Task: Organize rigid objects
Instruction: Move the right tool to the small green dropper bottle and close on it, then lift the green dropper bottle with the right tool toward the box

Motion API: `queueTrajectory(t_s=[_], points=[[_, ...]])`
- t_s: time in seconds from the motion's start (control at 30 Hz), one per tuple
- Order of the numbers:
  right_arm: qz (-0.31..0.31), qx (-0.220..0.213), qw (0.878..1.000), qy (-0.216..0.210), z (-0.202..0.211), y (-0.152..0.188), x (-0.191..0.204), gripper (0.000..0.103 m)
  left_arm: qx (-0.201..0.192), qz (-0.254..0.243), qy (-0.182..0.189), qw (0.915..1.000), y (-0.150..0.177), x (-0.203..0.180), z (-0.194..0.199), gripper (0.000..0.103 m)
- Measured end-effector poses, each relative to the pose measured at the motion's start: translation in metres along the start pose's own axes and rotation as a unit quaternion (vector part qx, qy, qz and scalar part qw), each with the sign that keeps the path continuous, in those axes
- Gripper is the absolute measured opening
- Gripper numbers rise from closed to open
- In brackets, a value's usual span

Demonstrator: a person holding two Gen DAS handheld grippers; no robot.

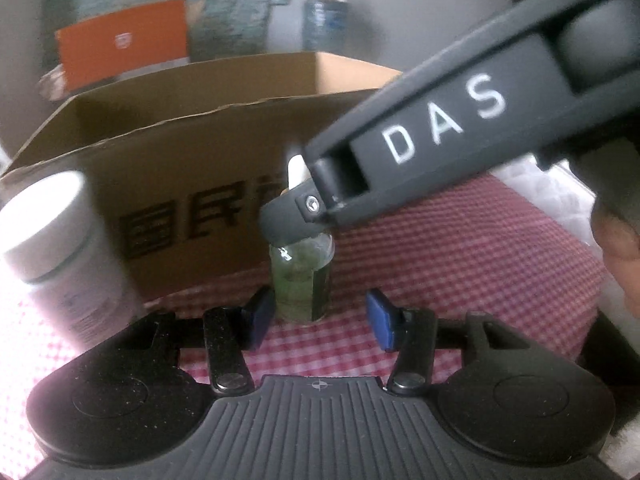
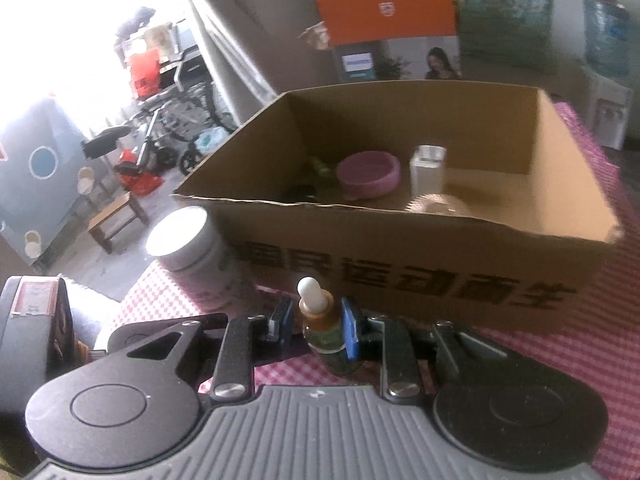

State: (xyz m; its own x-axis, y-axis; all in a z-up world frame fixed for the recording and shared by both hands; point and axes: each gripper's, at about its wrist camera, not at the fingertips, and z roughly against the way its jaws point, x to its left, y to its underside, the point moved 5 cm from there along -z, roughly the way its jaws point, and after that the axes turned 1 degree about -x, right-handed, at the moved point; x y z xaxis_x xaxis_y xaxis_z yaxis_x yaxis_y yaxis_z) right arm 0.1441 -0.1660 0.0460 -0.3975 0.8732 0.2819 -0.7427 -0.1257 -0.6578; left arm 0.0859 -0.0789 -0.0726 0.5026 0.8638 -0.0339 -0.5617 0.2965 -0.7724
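Right gripper (image 2: 316, 326) pinching dropper bottle (image 2: 323, 334) at its neck, blue fingers (image 2: 349, 334) pressed against glass. Bottle upright on checkered desk (image 1: 460, 264), just before cardboard box (image 2: 440, 264). Left gripper (image 1: 318, 320) spread around bottle's base, seemingly not touching. White jar (image 2: 188, 248) beside box.

Glossy glass dropper bottle (image 2: 326, 330), matt cardboard box (image 2: 420, 240).

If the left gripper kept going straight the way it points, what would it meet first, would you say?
Probably the dropper bottle, standing just ahead of the left gripper and already pinched by the right gripper. Behind it is the cardboard box.
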Motion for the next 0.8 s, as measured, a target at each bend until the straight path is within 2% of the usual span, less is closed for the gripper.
queueTrajectory(t_s=[0.13, 0.27, 0.43, 0.7, 0.8], points=[[-0.015, 0.001, 1.000, 0.006, 0.003, 0.000, -0.011, 0.027, 0.003, -0.016, 0.001, 0.9999, 0.000, -0.005, -0.002, 0.050], [-0.020, -0.005, 1.000, 0.002, 0.003, -0.003, -0.012, 0.027, 0.017, 0.009, -0.013, 0.9997, -0.002, 0.004, -0.011, 0.043], [-0.023, -0.004, 1.000, -0.005, 0.000, -0.006, -0.012, 0.027, 0.022, 0.038, 0.004, 0.9990, -0.007, 0.013, -0.018, 0.032], [-0.035, 0.003, 0.999, -0.006, 0.010, 0.001, -0.014, 0.024, 0.032, 0.041, 0.016, 0.9985, -0.003, 0.002, -0.012, 0.032], [-0.041, 0.007, 0.999, -0.012, 0.011, 0.003, -0.018, 0.026, 0.032, 0.025, 0.004, 0.9992, -0.002, -0.005, -0.013, 0.032]])
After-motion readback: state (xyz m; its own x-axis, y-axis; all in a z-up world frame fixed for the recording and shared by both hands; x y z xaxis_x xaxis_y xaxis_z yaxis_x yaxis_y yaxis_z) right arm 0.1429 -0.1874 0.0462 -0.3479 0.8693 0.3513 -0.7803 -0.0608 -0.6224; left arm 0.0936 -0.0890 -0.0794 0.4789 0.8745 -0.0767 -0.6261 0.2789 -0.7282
